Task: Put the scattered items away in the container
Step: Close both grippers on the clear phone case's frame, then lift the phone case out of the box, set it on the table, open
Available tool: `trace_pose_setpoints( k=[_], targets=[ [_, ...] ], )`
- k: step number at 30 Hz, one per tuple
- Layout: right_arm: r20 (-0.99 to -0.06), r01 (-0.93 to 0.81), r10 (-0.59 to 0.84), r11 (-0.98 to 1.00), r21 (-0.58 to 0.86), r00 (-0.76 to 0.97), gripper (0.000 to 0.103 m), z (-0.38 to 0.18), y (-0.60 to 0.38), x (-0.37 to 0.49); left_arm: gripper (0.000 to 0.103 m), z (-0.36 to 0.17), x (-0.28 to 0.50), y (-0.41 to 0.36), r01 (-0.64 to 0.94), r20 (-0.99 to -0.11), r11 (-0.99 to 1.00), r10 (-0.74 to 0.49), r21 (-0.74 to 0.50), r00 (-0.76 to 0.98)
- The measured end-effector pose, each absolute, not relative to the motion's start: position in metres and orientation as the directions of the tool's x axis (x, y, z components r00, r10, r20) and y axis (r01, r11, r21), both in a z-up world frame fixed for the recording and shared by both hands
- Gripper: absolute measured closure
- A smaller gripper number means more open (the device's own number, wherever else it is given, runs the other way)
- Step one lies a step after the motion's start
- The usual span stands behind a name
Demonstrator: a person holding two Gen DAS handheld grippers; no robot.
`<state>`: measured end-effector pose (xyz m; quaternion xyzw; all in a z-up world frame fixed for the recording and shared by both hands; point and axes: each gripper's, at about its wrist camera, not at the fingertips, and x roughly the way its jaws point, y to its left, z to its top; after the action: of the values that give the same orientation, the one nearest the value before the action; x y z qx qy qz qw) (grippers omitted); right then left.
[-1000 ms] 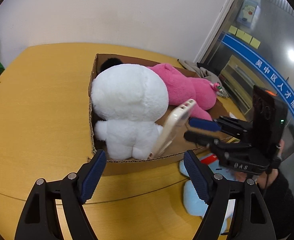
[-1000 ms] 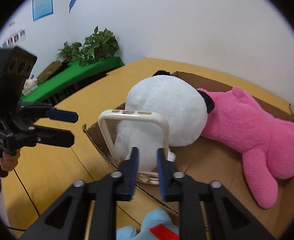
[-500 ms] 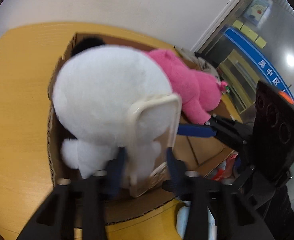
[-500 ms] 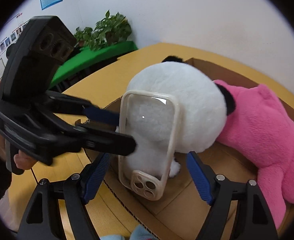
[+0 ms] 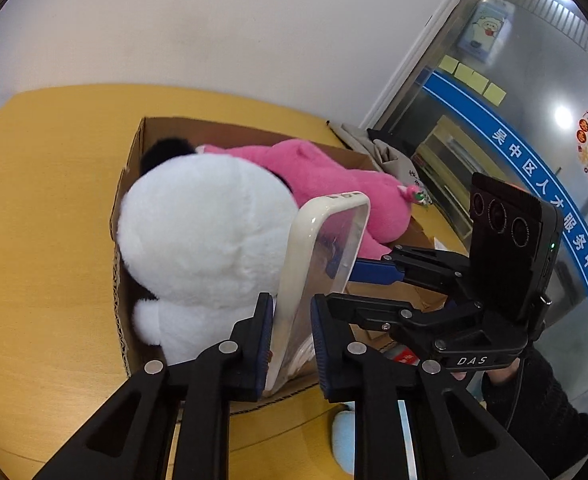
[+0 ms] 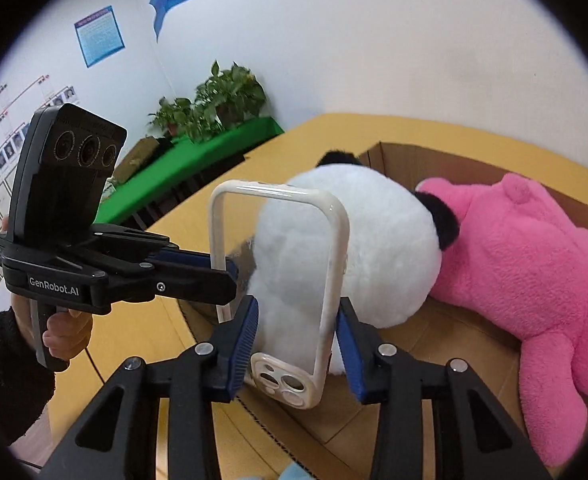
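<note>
While both the left gripper (image 5: 292, 344) and right gripper (image 6: 297, 354) clamp it, the light, slick phone case (image 6: 294, 276) flexes easiest at its rim

Black claws (image 5: 292, 344), blue pads, black sleeves (image 6: 6, 376)

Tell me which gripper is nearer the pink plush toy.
Right. The right gripper, shut on the phone case, has the pink plush toy just beside it. The left gripper clamps the case's opposite edge, nearer the white plush.

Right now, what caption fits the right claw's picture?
Both claws shut on a clear phone case over the plush-filled cardboard box.
</note>
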<state>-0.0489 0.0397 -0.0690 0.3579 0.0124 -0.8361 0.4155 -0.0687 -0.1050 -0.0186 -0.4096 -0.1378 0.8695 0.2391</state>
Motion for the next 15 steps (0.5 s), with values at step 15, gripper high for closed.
trace_pose_setpoints(
  k=[15],
  targets=[
    [-0.644,0.659,-0.693,-0.654,0.373,-0.324,0.066,-0.037,0.045,0.064,0.084,-0.005,0.041,-0.102,-0.313,-0.725,-0.885,0.463,-0.344,-0.51]
  ],
)
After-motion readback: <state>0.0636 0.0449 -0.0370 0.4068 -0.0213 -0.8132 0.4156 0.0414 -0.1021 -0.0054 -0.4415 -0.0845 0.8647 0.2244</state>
